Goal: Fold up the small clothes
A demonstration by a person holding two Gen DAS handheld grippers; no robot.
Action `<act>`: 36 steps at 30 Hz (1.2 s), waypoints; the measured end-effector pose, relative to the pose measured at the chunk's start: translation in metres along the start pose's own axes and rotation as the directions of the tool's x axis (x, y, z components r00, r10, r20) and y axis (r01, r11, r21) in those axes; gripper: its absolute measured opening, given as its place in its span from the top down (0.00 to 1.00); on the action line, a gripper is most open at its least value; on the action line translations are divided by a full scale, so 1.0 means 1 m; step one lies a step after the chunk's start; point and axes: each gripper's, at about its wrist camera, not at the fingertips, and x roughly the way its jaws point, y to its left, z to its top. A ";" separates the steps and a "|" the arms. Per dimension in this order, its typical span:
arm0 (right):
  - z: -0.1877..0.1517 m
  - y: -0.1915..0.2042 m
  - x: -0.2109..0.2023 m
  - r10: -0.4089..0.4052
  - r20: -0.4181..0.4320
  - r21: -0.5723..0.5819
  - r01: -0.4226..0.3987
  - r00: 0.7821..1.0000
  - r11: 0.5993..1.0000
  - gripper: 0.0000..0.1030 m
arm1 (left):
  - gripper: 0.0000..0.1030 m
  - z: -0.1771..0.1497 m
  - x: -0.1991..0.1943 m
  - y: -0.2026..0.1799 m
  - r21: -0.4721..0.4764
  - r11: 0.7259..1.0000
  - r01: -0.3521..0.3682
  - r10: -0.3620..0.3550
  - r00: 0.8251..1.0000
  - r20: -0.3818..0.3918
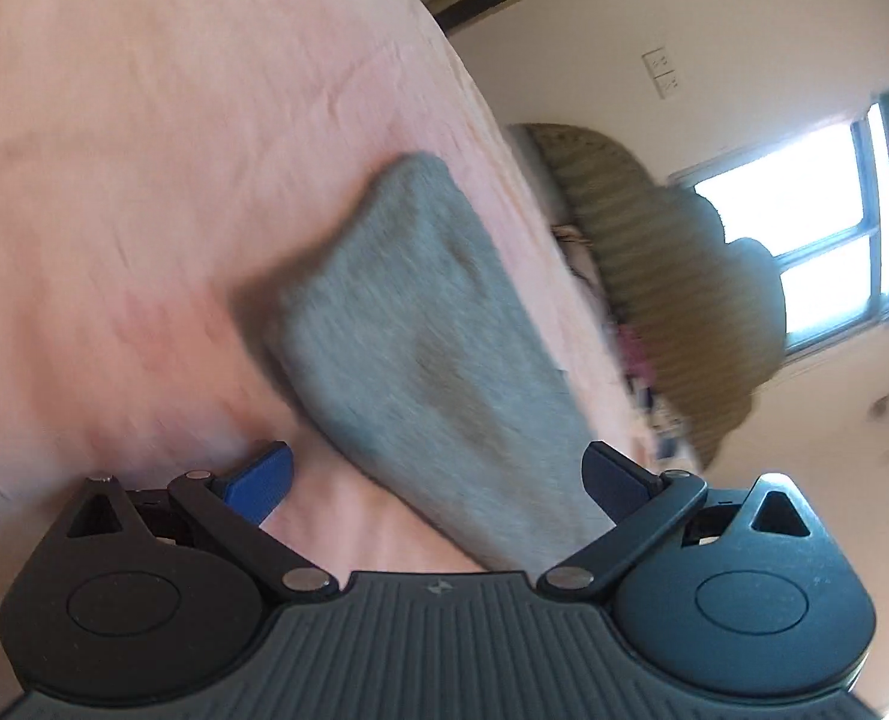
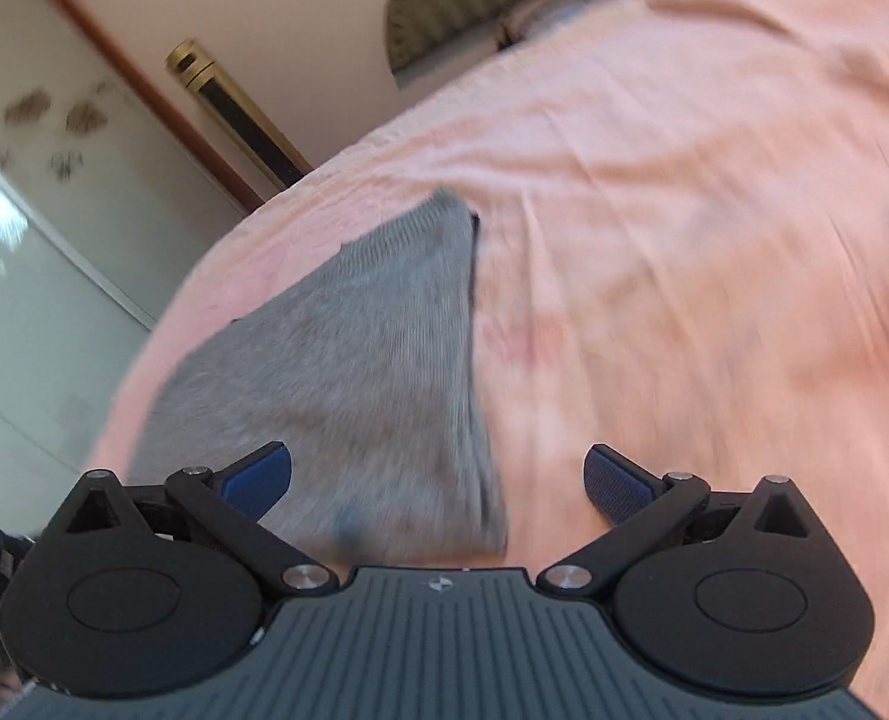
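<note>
Grey sock flat on pink sheet, long axis running away from both released claws.

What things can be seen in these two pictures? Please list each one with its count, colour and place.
Grey knitted sock: one, grey, lying flat on the sheet, ahead of both grippers.
Pink wrinkled bed sheet: one, pale pink, covers the bed under the sock.
Olive ribbed headboard: one, olive green, at the far end of the bed.
Gold and black upright column: one, against the wall beyond the bed edge.
Window: one, bright, behind the headboard.
Wall sockets: two, white, on the wall.
Frosted sliding door: one, grey-white, at left in the right wrist view.
Left gripper: one, black with blue pads, open.
Right gripper: one, black with blue pads, open.
</note>
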 end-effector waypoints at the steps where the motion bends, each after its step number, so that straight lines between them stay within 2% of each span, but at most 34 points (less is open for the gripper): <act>1: -0.006 -0.004 -0.002 0.066 -0.014 0.071 -0.065 0.998 0.995 0.00 | 0.00 0.000 0.004 -0.002 -0.005 1.000 -0.004 0.004 1.000 0.007; 3: -0.016 -0.004 0.007 0.157 -0.047 0.164 -0.147 0.987 0.975 0.00 | 0.00 0.002 0.014 -0.004 -0.058 0.998 0.005 -0.005 1.000 0.013; 5: -0.018 0.002 0.021 0.130 -0.046 0.175 -0.120 0.991 0.977 0.00 | 0.00 0.008 0.024 -0.003 -0.124 0.992 0.033 -0.035 0.999 -0.018; 7: -0.013 0.008 0.031 0.114 -0.016 0.195 -0.108 0.993 0.975 0.00 | 0.00 0.012 0.027 -0.002 -0.167 0.986 0.008 -0.008 1.000 0.002; 11: -0.004 0.008 0.047 0.092 0.065 0.276 -0.107 0.994 0.955 0.00 | 0.00 0.015 0.027 0.002 -0.217 0.976 0.013 -0.006 0.999 0.031; 14: 0.004 0.007 0.051 0.082 0.067 0.293 -0.098 0.994 0.951 0.05 | 0.00 0.011 0.026 0.001 -0.200 0.979 0.031 -0.035 0.999 -0.016; 18: 0.004 -0.002 0.048 0.117 0.068 0.317 -0.133 0.991 0.939 0.08 | 0.00 0.013 0.024 0.005 -0.215 0.976 0.025 -0.024 1.000 0.010; 20: 0.005 -0.005 0.049 0.115 0.081 0.332 -0.136 0.990 0.933 0.09 | 0.01 0.020 0.030 -0.001 -0.187 0.982 -0.024 0.032 0.999 0.037; 24: 0.012 0.002 0.060 0.103 0.077 0.311 -0.122 0.992 0.943 0.06 | 0.03 0.025 0.049 -0.020 -0.059 0.990 -0.126 0.131 0.989 0.073; 25: 0.013 0.004 0.063 0.094 0.074 0.302 -0.112 0.993 0.947 0.07 | 0.08 0.024 0.052 -0.025 -0.022 0.988 -0.152 0.153 0.984 0.089; 26: 0.015 0.006 0.065 0.090 0.072 0.296 -0.108 0.993 0.949 0.07 | 0.38 0.022 0.056 -0.028 0.015 0.981 -0.194 0.191 0.976 0.108; 27: 0.016 0.008 0.067 0.091 0.073 0.292 -0.108 0.993 0.950 0.07 | 0.78 0.020 0.062 -0.031 0.057 0.963 -0.265 0.257 0.959 0.119; 28: 0.016 0.008 0.070 0.086 0.074 0.288 -0.104 0.994 0.952 0.17 | 0.90 0.019 0.066 -0.032 0.078 0.944 -0.319 0.308 0.943 0.126; 29: 0.016 0.007 0.074 0.081 0.058 0.288 -0.094 0.995 0.953 0.47 | 0.91 0.020 0.066 -0.029 0.076 0.945 -0.319 0.309 0.943 0.124; 31: 0.013 -0.004 0.088 0.095 -0.006 0.328 -0.088 0.995 0.941 0.86 | 0.94 0.023 0.061 -0.027 0.059 0.949 -0.310 0.303 0.946 0.114; 33: 0.006 -0.011 0.090 0.113 0.010 0.312 -0.111 0.994 0.944 0.89 | 0.96 0.024 0.053 -0.029 0.083 0.944 -0.318 0.306 0.943 0.129; 36: 0.001 -0.004 0.074 0.117 0.028 0.247 -0.120 0.993 0.962 0.89 | 0.96 0.022 0.025 -0.043 0.159 0.954 -0.253 0.226 0.960 0.167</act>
